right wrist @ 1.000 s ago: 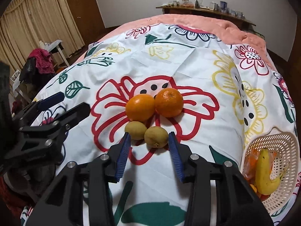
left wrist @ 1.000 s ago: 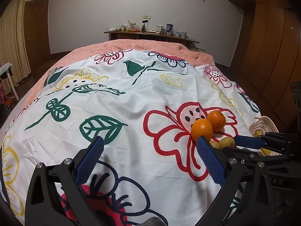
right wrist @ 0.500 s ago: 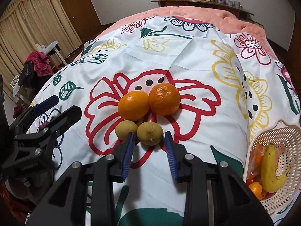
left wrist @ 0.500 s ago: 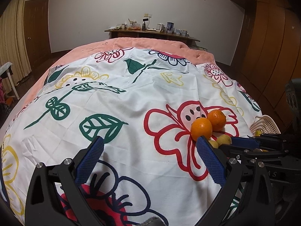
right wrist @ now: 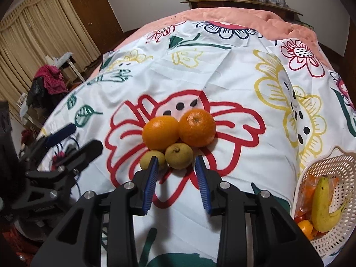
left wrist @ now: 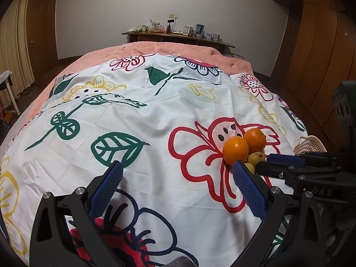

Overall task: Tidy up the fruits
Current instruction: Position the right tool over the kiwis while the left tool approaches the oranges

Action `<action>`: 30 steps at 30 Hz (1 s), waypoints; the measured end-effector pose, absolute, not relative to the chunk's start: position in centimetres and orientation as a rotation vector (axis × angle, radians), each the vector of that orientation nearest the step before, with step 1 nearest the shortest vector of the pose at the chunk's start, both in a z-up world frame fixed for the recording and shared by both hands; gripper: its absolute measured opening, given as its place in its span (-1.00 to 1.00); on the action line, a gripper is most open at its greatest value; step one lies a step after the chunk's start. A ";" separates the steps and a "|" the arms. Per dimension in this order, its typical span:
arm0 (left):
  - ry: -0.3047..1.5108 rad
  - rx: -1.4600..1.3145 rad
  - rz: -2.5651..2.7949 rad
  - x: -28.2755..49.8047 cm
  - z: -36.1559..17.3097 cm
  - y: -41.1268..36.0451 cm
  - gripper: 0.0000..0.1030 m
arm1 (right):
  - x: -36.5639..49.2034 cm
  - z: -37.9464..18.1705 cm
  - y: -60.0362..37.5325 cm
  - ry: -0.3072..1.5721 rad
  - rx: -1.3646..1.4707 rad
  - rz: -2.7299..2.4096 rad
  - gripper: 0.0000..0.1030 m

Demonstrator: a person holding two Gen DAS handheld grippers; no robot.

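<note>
Fruits: four pieces are clustered on the red flower print of the bed's sheet (right wrist: 233, 71), all touching or nearly so.
Left orange (right wrist: 160, 132): set at 10 o'clock of the cluster, pressed against its neighbour.
Right orange (right wrist: 197, 127): set at 2 o'clock of the cluster, with its stem dimple turned upward.
Right small fruit (right wrist: 178, 156): yellow-green and round with a short stem, placed at 6 o'clock of the two oranges and touching both.
Left small fruit (right wrist: 151, 160): yellow-green, just beside the other small one, partly hidden behind a blue finger pad in the right wrist view.
Basket (right wrist: 333, 162): white and perforated, seen at 4 o'clock of the right wrist view at the sheet's edge, well apart from the cluster.
Banana (right wrist: 322, 204): lain inside the basket, among orange and red pieces that cannot be told apart.
Right gripper (right wrist: 177, 164): its fingers are set narrow and are opening slightly; the right small fruit is framed just ahead of the tips, and no pad is seen pressing on it.
Left gripper (left wrist: 176, 171): its fingers are spread wide over bare sheet, with nothing between them; the cluster is seen at 2 o'clock of its view.
Sideboard (left wrist: 178, 36): found at 12 o'clock beyond the bed, loaded with small jars and cups.
</note>
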State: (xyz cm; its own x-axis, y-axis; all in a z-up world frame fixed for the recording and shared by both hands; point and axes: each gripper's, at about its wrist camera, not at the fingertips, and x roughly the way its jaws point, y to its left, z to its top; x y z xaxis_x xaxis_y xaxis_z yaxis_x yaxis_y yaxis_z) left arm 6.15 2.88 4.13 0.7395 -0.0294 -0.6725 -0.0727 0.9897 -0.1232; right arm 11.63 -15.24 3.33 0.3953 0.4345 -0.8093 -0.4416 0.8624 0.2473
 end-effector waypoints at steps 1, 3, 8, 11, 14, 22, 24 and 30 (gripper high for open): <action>0.740 -0.147 0.022 6.1 4.1 2.9 0.94 | 11.8 3.4 -15.3 1.024 0.007 0.558 -0.23; 0.742 -0.153 0.018 6.2 4.1 3.0 0.94 | 12.2 3.5 -15.3 1.030 0.040 0.561 -0.05; 0.742 -0.158 0.014 6.2 4.0 3.1 0.94 | 13.7 2.5 -15.2 1.078 0.098 0.525 -0.02; 0.744 -0.164 0.009 6.3 3.9 3.1 0.94 | 13.6 2.5 -14.8 1.074 0.070 0.516 -0.04; 0.748 -0.163 0.003 6.4 3.9 3.0 0.94 | 13.2 2.5 -14.4 1.063 0.042 0.520 -0.25; 0.757 -0.134 -0.014 6.7 3.9 2.5 0.94 | 11.4 3.4 -15.5 1.008 0.042 0.514 -0.46; 0.761 -0.116 -0.016 6.8 3.9 2.2 0.95 | 11.0 3.6 -15.7 0.990 0.048 0.514 -0.46; 0.766 -0.067 -0.019 6.9 3.9 1.4 0.95 | 10.2 4.2 -16.0 0.956 0.039 0.510 -0.46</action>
State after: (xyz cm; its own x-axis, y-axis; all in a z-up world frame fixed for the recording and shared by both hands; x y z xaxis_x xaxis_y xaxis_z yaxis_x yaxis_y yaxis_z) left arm 6.91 1.40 3.92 0.7207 -0.0413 -0.6920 -0.0078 0.9977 -0.0677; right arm 10.18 -15.96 4.17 0.4683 0.4328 -0.7703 -0.3990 0.8814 0.2527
